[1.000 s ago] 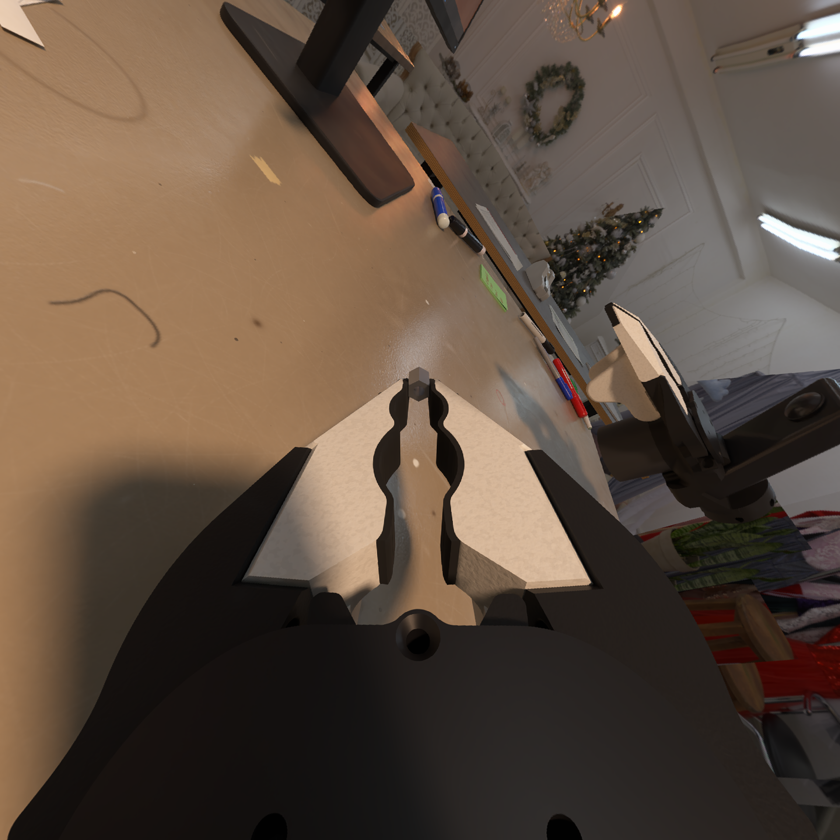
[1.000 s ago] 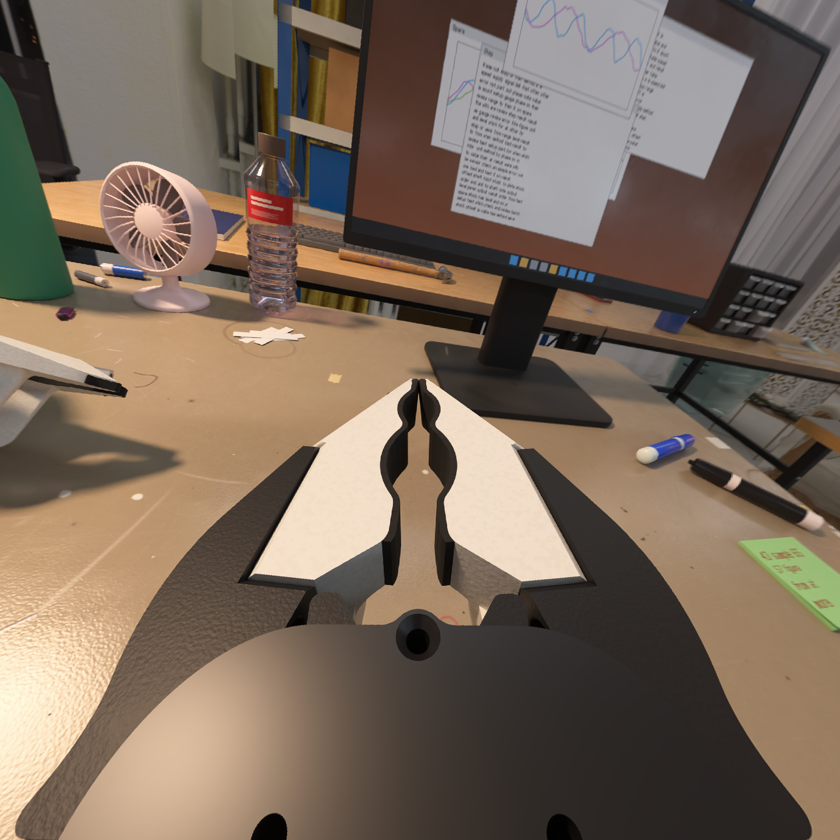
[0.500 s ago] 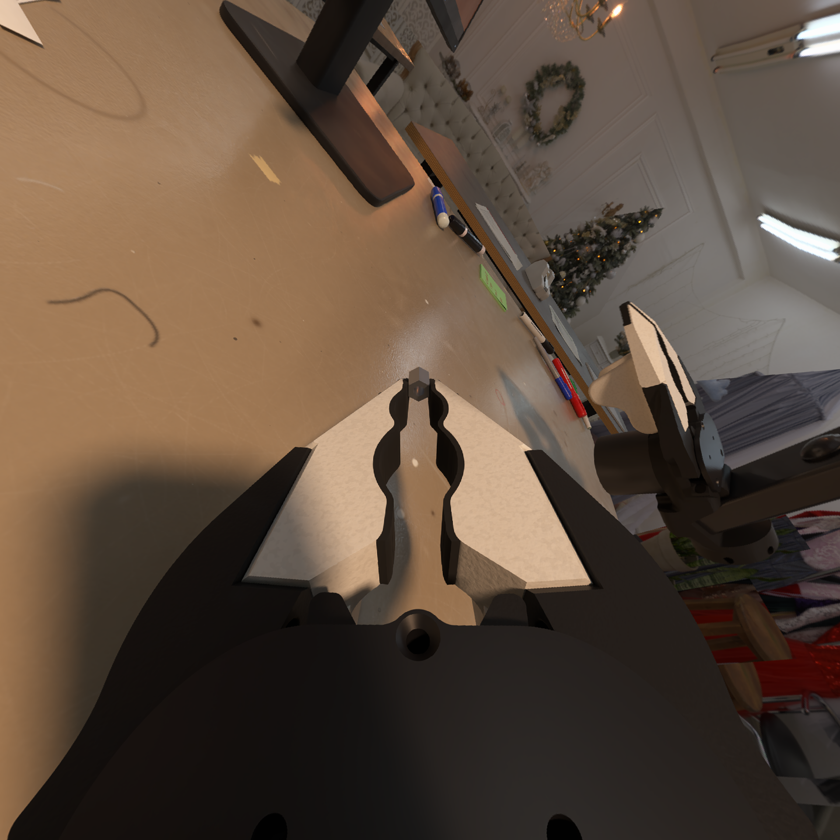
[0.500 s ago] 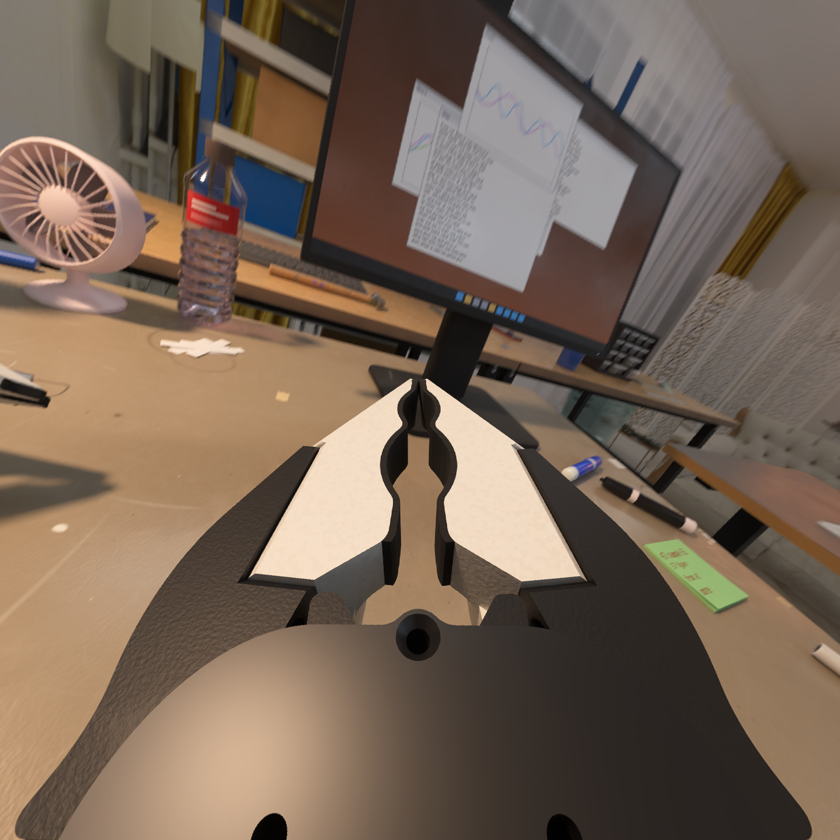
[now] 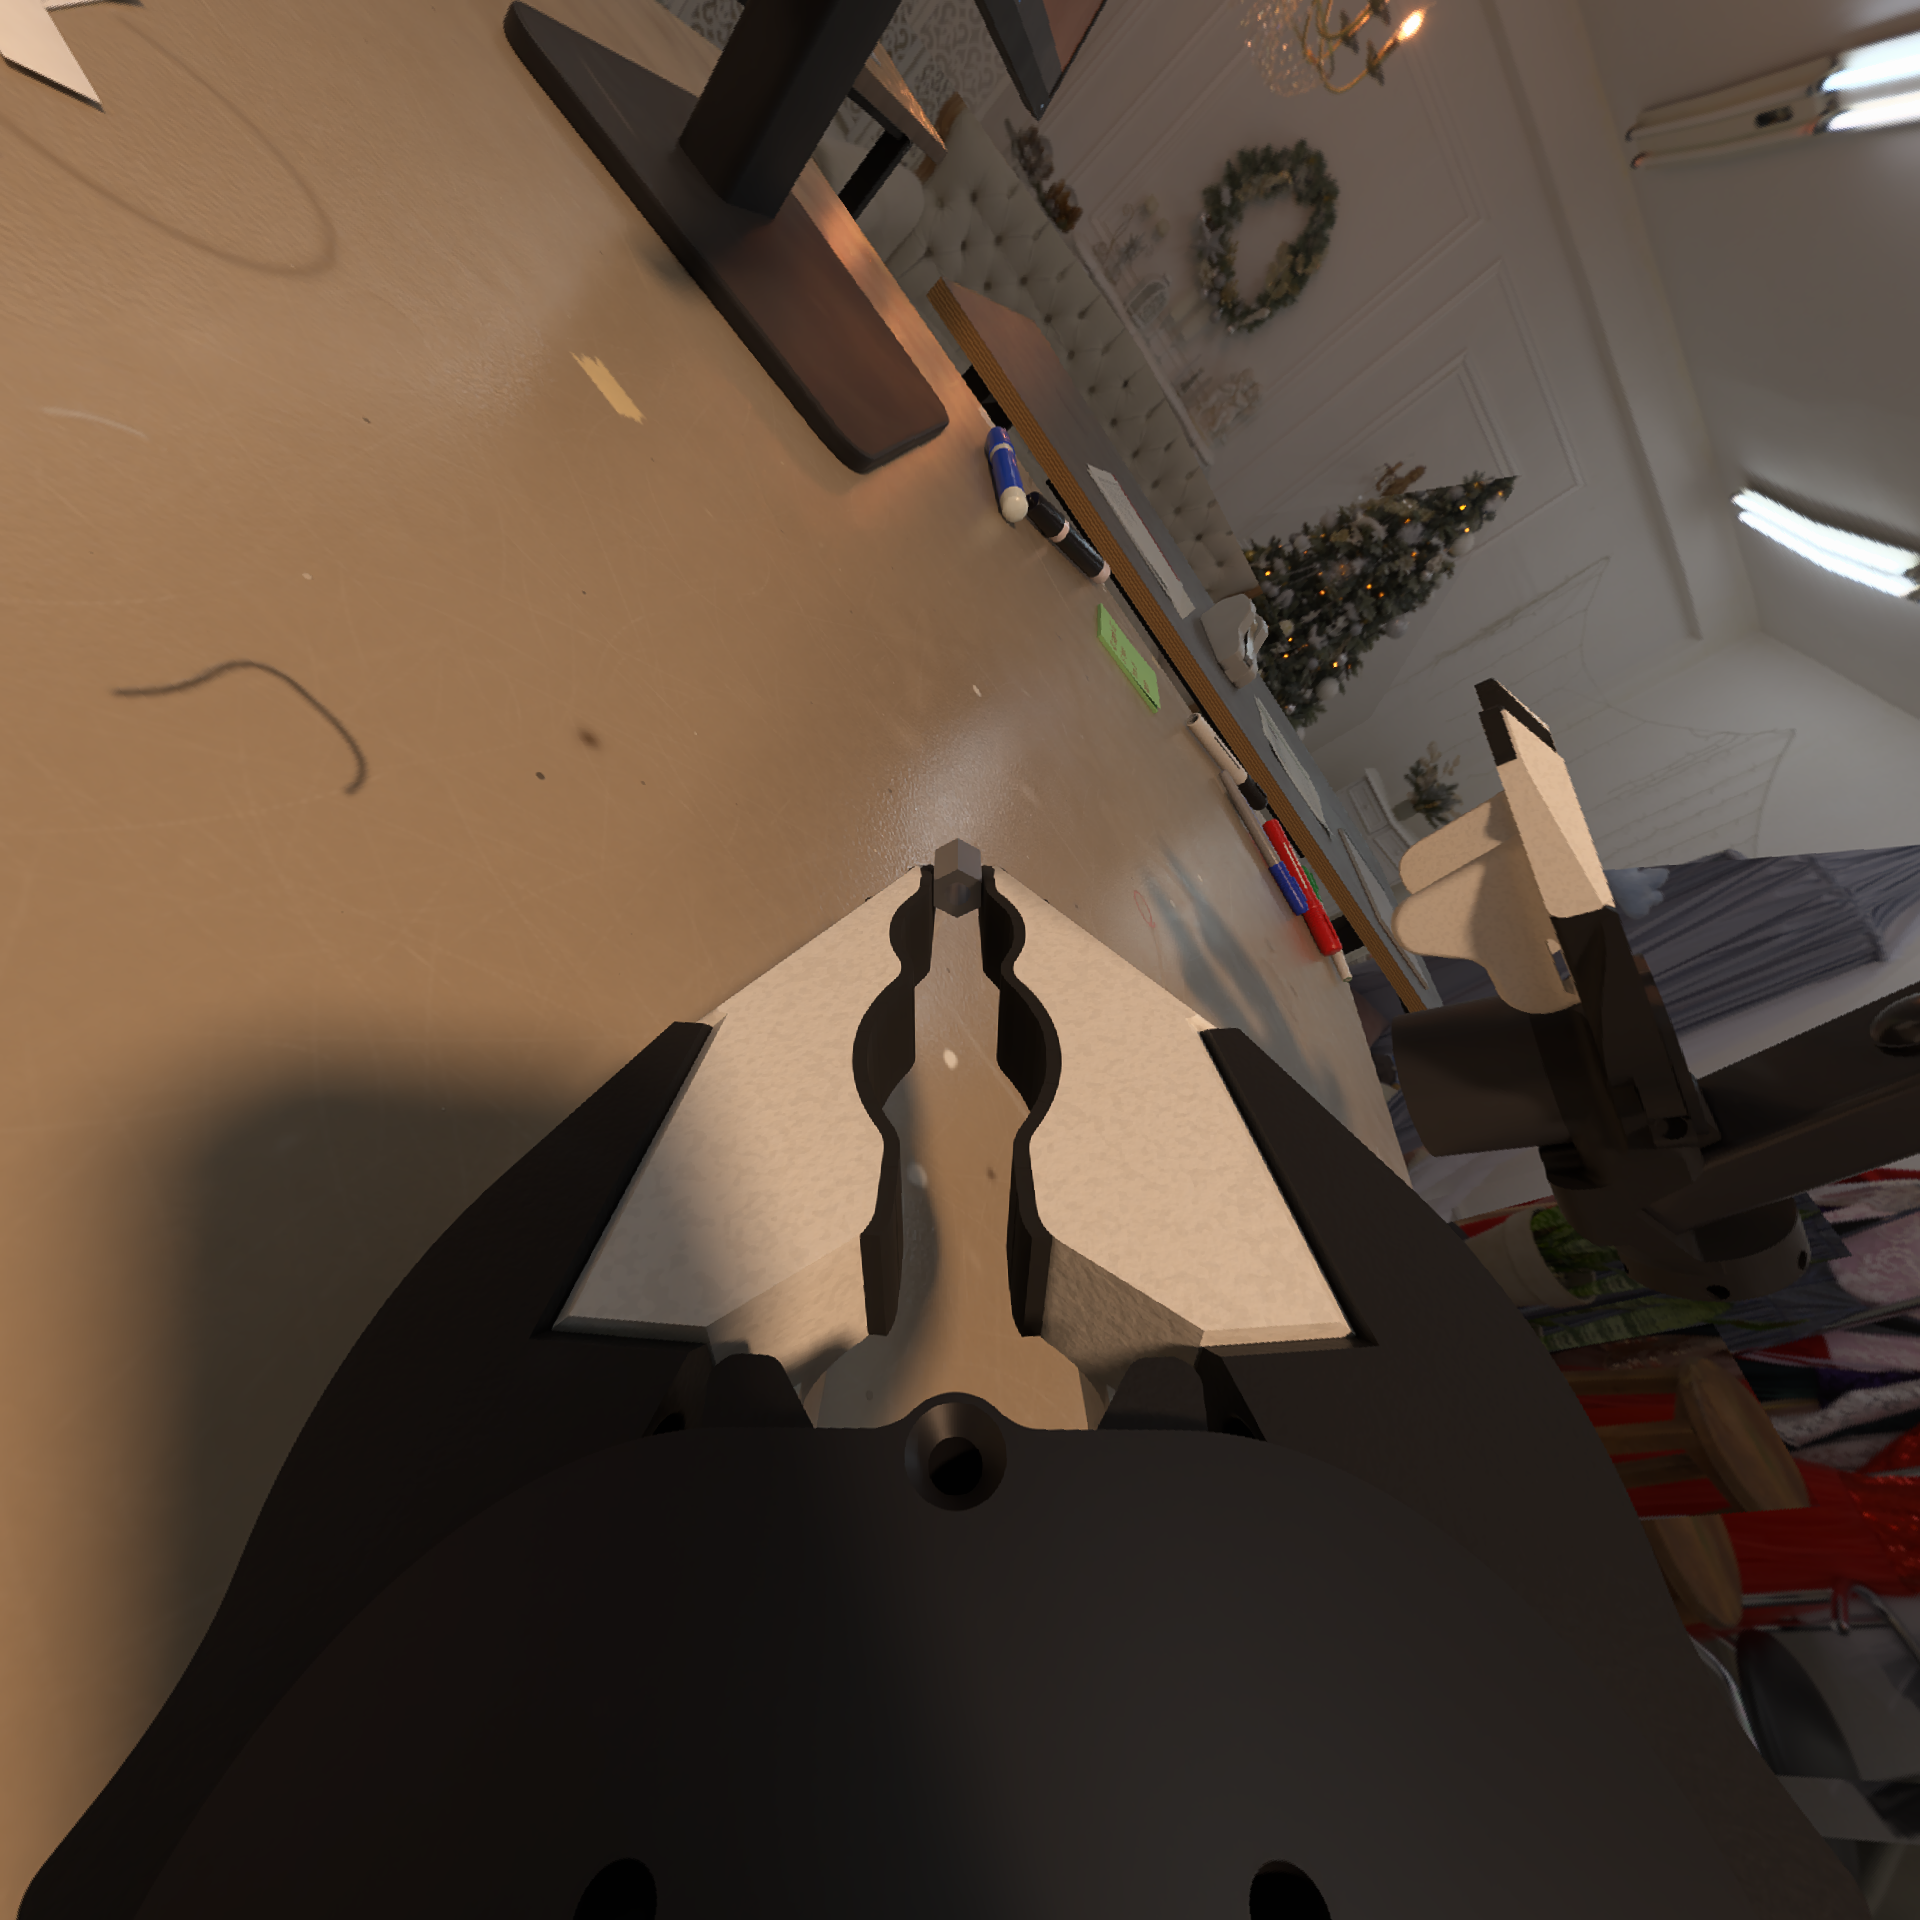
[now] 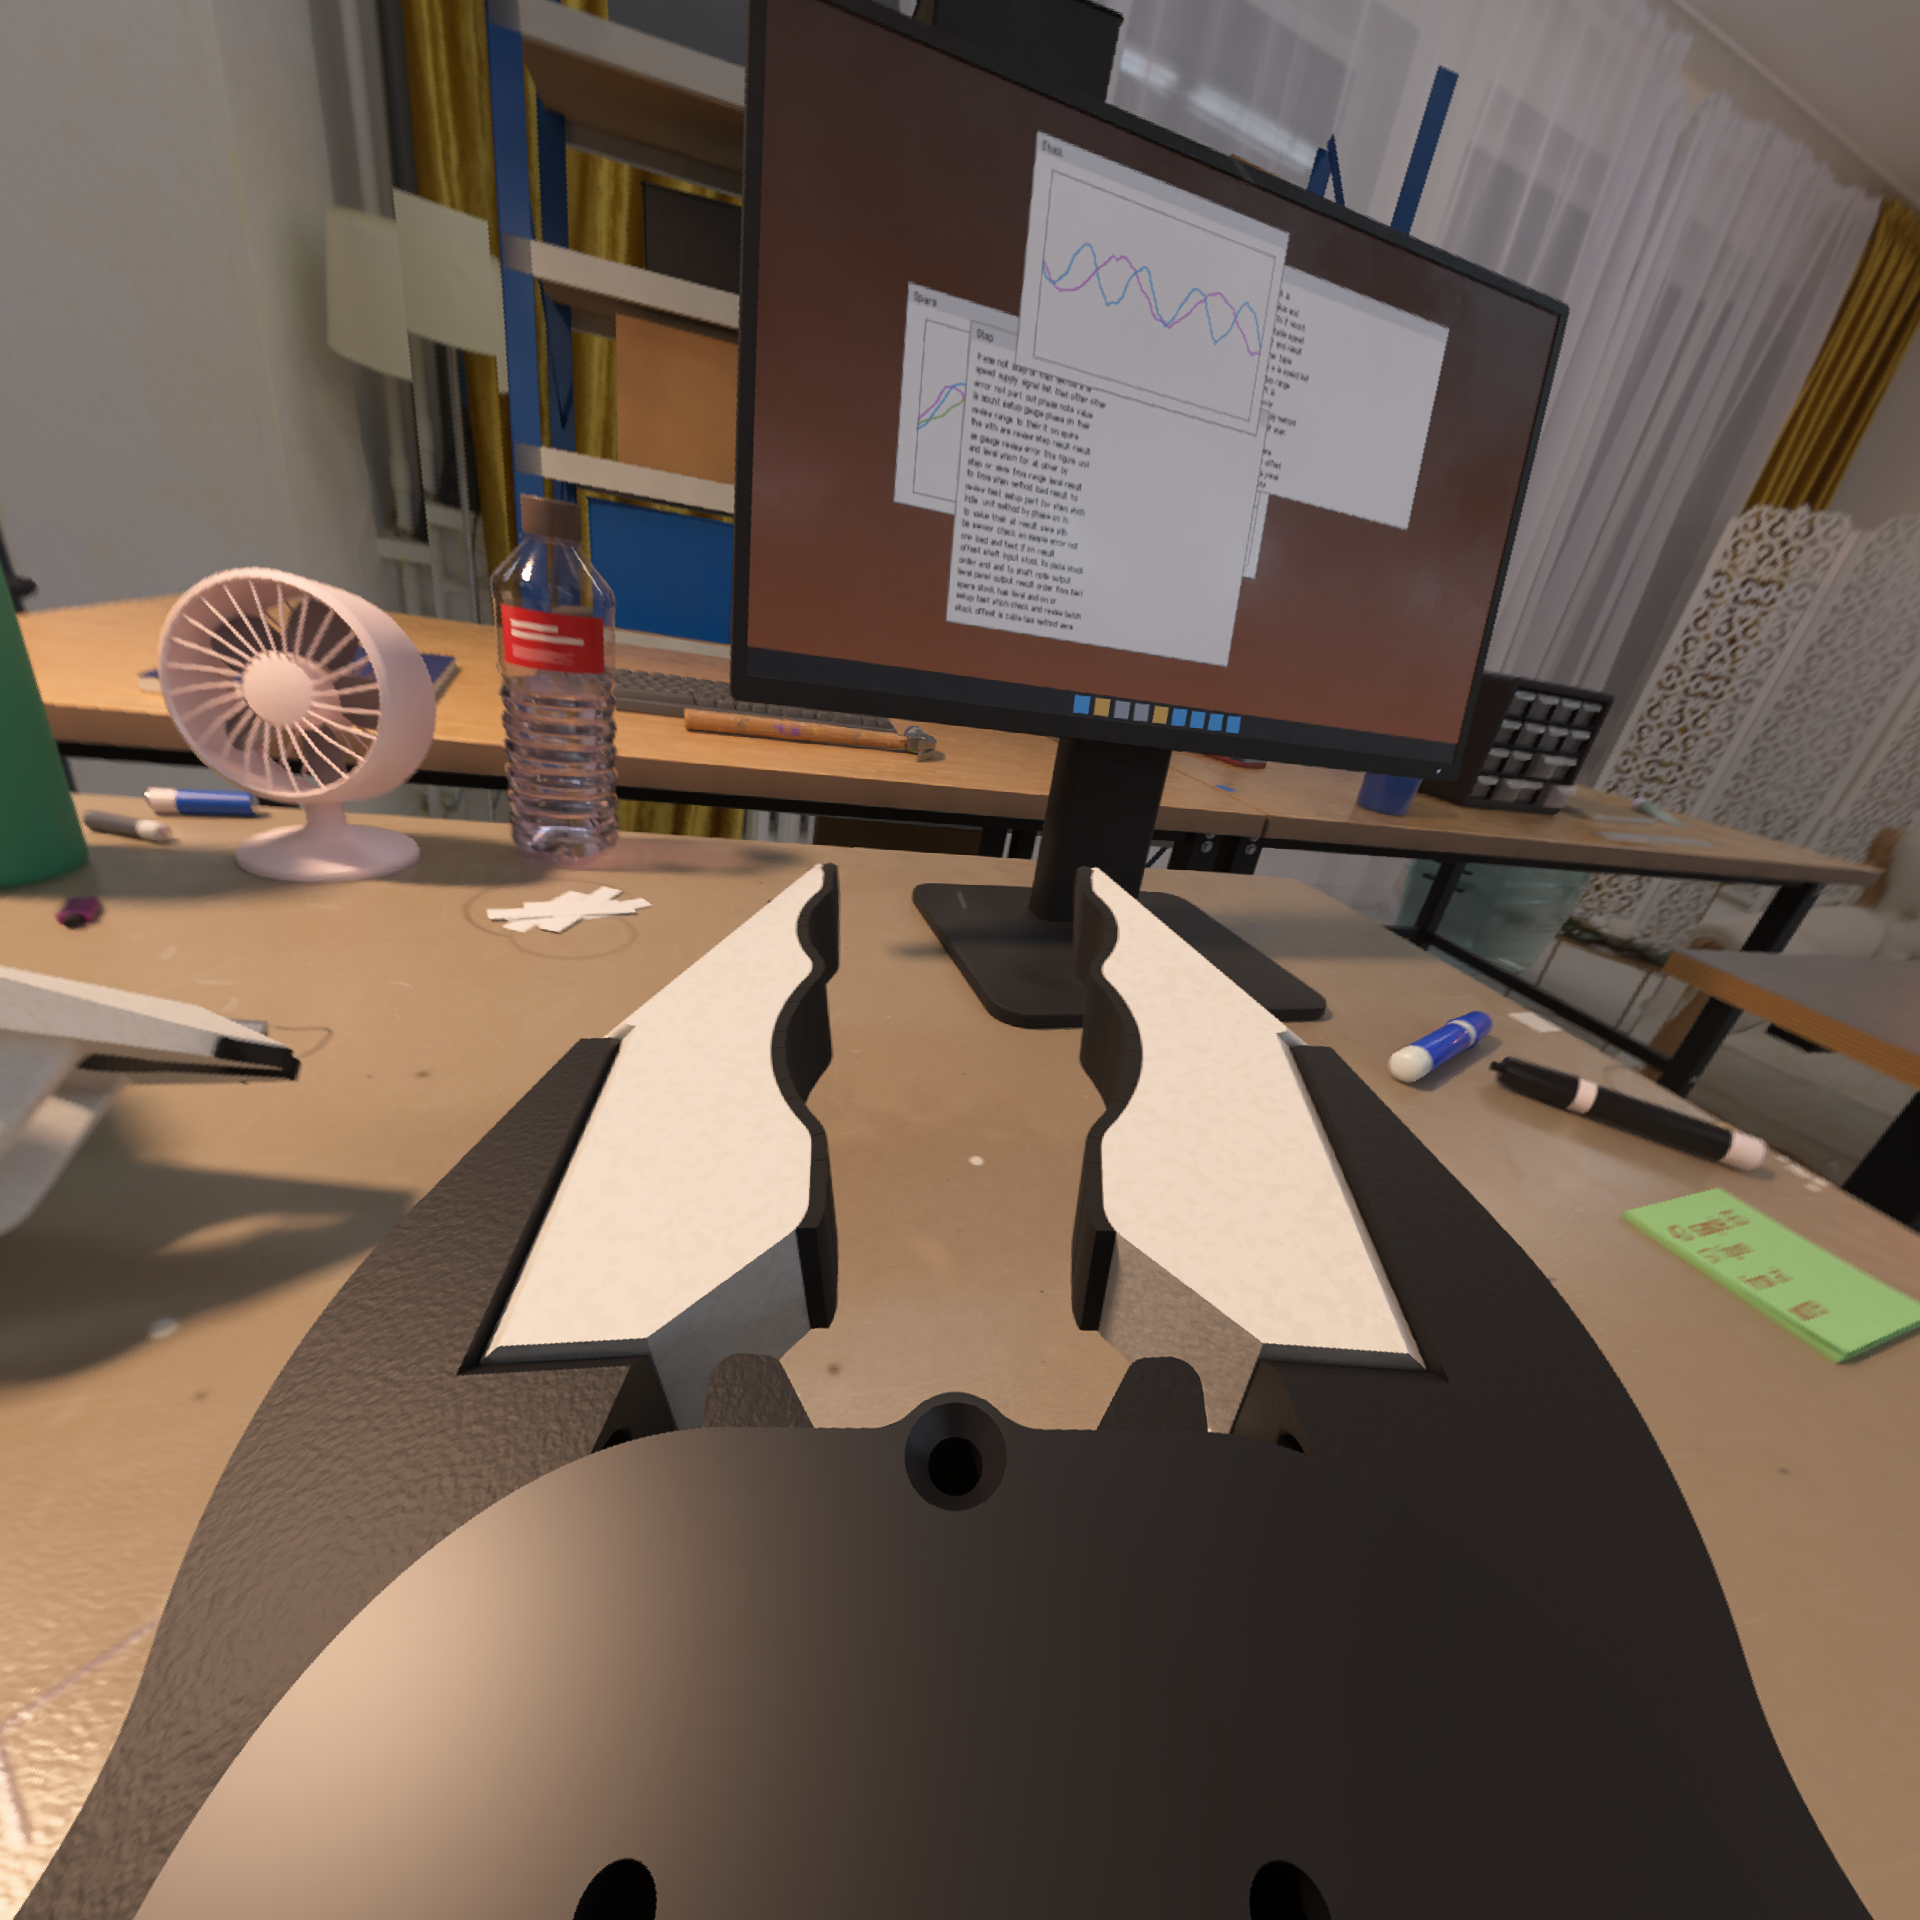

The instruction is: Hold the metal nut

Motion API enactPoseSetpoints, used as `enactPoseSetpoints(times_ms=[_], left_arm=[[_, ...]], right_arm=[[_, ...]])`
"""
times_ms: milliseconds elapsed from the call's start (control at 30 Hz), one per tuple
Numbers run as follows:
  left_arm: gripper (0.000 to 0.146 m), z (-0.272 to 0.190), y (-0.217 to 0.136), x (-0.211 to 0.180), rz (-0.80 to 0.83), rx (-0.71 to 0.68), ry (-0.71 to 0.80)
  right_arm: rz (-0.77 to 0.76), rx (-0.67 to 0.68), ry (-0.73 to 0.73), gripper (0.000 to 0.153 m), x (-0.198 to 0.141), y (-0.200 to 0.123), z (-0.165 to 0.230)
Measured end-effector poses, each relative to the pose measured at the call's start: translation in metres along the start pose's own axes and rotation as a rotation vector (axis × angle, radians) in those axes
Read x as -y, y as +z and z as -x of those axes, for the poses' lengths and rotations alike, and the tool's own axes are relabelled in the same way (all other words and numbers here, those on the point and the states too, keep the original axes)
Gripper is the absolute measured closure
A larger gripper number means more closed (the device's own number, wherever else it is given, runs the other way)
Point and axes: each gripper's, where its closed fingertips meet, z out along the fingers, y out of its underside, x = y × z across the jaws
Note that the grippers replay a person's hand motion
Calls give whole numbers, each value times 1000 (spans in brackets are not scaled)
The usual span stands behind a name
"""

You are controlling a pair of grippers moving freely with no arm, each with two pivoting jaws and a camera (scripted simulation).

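At the very tips of your left gripper (image 5: 957,883), the metal nut (image 5: 957,878) sits pinched between narrow jaws, just above the tan desk (image 5: 416,520), on the near side of the monitor stand (image 5: 769,270). Your right gripper (image 6: 956,904) hangs with its jaws wide and empty, in front of that stand. The hold is only at the fingertips, so I judge a tilt or a slackened squeeze could let the nut slip out and roll. Right of the stand you have one blue marker (image 6: 1439,1044), one black marker (image 6: 1626,1112), one green note (image 6: 1782,1273); left of it, one bottle (image 6: 556,686), one fan (image 6: 296,707).
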Motion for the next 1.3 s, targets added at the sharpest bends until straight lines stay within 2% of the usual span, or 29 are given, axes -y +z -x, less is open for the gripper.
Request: enactPoseSetpoints(times_ms=[200,367,533,667,1300], left_arm=[[138,0,0,0,-1,-1,-1],[138,0,0,0,0,-1,-2],[138,0,0,0,0,-1,-3],[138,0,0,0,0,-2,-4],[138,0,0,0,1,-3,-8]], right_arm=[[36,-32,109,88,-3,0,-7],[78,-12,183,82,-16,3,-12],[56,139,235,76,-17,2,10],[18,199,220,76,-11,-1,22],[5,247,173,76,-11,-7,47]])
